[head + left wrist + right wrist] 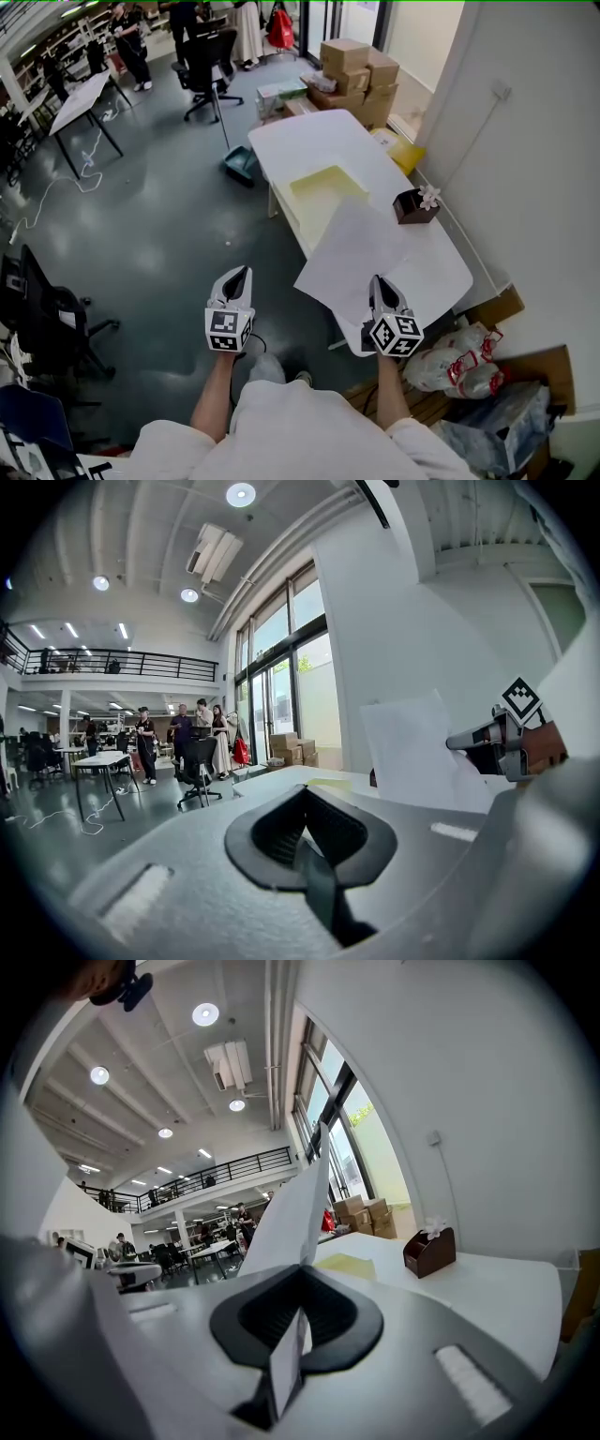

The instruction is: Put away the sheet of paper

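A white sheet of paper (352, 248) hangs over the near end of the white table (309, 136), and my right gripper (380, 284) is shut on its near edge. In the right gripper view the sheet (286, 1218) stands up from between the closed jaws of that gripper (291, 1321). My left gripper (240, 274) is over the floor, left of the table, shut with nothing in it. From the left gripper view (305, 841) the sheet (412, 747) and the right gripper (511, 733) show at the right. A pale yellow folder (323, 183) lies on the table beyond the sheet.
A brown holder with a white flower (415, 204) stands near the table's right edge by the wall. Cardboard boxes (352, 70) are stacked beyond the table. A dustpan (239, 164) and an office chair (206, 66) stand on the floor at the left. Plastic bags (459, 366) lie at the right.
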### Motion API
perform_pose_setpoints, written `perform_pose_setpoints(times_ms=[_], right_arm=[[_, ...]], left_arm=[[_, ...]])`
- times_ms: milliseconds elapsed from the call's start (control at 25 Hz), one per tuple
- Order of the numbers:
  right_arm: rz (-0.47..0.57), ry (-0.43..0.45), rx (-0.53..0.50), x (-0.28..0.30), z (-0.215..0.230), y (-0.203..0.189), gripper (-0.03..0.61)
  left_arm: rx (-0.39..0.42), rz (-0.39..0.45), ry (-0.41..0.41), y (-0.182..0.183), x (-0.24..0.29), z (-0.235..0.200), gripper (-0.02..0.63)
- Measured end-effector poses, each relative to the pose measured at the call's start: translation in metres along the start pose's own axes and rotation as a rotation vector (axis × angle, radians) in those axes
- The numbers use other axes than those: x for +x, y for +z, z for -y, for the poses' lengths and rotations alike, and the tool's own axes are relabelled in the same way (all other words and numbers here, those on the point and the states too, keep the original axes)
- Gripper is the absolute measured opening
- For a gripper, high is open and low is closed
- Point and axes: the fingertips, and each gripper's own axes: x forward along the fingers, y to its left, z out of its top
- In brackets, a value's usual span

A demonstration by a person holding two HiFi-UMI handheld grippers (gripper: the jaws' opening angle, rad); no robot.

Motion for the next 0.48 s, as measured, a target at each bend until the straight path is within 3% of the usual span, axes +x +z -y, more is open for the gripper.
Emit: perform_pose_setpoints(times_ms=[480], right_arm=[[0.000, -0.003, 0.002, 0.046, 0.006, 0.008, 0.003]], left_arm=[[-0.010, 0.002, 0.003, 0.000, 0.041, -0.025, 0.006]])
